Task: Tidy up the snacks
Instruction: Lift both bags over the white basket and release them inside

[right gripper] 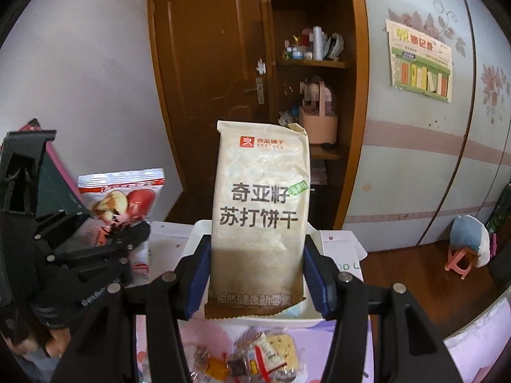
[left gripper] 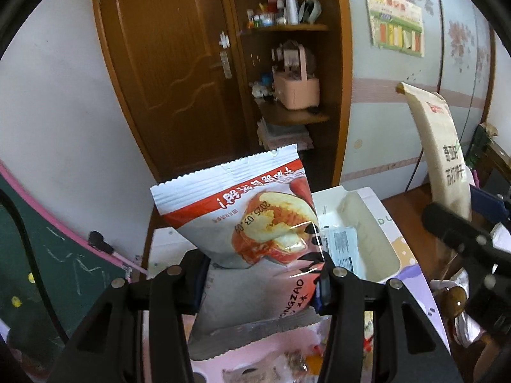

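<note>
Two snack packs held up over a white open-topped box [left gripper: 367, 220]

The left gripper [left gripper: 262, 282] clamps a red-and-white foil snack bag with a fruit picture [left gripper: 249, 220], printing upside down — its blue pads press both sides. The right gripper [right gripper: 260, 276] pinches an upright beige paper-look cracker pack with dark lettering [right gripper: 262, 204]. Small wrapped sweets [right gripper: 252, 360] lie below on a pink surface [right gripper: 345, 344].

Two grippers — the left gripper [left gripper: 260, 279] and the right gripper [right gripper: 257, 279]. Two large snack bags: one red-and-white bag [left gripper: 252, 223], one beige cracker bag [right gripper: 260, 210]. One open white box [left gripper: 388, 239]. Several small wrapped snacks [right gripper: 252, 359] — exact number unclear.
</note>
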Demonstrator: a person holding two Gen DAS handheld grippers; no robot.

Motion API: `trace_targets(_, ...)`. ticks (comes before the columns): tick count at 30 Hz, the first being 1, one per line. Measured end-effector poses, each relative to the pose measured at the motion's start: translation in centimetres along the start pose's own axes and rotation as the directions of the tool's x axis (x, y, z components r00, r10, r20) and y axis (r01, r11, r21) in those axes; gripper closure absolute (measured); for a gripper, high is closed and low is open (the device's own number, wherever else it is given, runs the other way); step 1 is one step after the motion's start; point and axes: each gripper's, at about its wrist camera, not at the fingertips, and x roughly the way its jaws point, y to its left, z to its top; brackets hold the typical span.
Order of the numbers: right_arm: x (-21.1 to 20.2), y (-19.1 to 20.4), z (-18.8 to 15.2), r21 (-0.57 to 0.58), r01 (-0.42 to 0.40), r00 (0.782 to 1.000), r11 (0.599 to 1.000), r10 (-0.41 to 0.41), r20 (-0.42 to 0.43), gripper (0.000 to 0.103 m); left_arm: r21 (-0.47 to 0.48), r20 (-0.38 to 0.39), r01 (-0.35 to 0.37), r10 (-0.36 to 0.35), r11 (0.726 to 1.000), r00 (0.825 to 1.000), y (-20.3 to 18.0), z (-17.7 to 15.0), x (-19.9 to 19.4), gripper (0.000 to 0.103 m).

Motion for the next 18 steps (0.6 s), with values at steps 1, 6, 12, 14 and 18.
trace_targets(1, 1.2, -0.1, 0.1, 0.002, 0.007, 1.000, 1.000, -0.007, -0.018, 0.049, 0.001, -0.015, 0.008, -0.008, 1.000, 1.000, -0.2, 0.2, 1.3, 0.056)
trace_targets(6, 6.7, -1.0, -0.7, 0.018, 0.023, 0.994, 1.000, -0.021, -0.110, 0.049, 0.004, -0.092, 0.002, -0.002, 1.000, 0.996, -1.0, -0.5, 7.2, 0.056)
trace_targets(12, 11.3, -2.3, -2.1, 0.050, 0.028, 0.981, 0.998, -0.018, -0.192, 0.049, 0.012, -0.140, 0.002, -0.001, 1.000, 0.990, -1.3, -1.3, 11.9, 0.056)
trace_targets(14, 12.2, -2.6, -2.3, 0.056, 0.030, 0.978, 0.998, -0.017, -0.206, 0.049, 0.015, -0.151, 0.002, 0.001, 1.000, 0.989, -1.5, -1.7, 12.9, 0.056)
trace_targets(18, 13.6, -2.8, -2.8, 0.051, 0.035, 0.977, 0.998, -0.024, -0.213, 0.049, 0.014, -0.166, 0.000, 0.002, 1.000, 0.986, -1.7, -1.7, 14.7, 0.056)
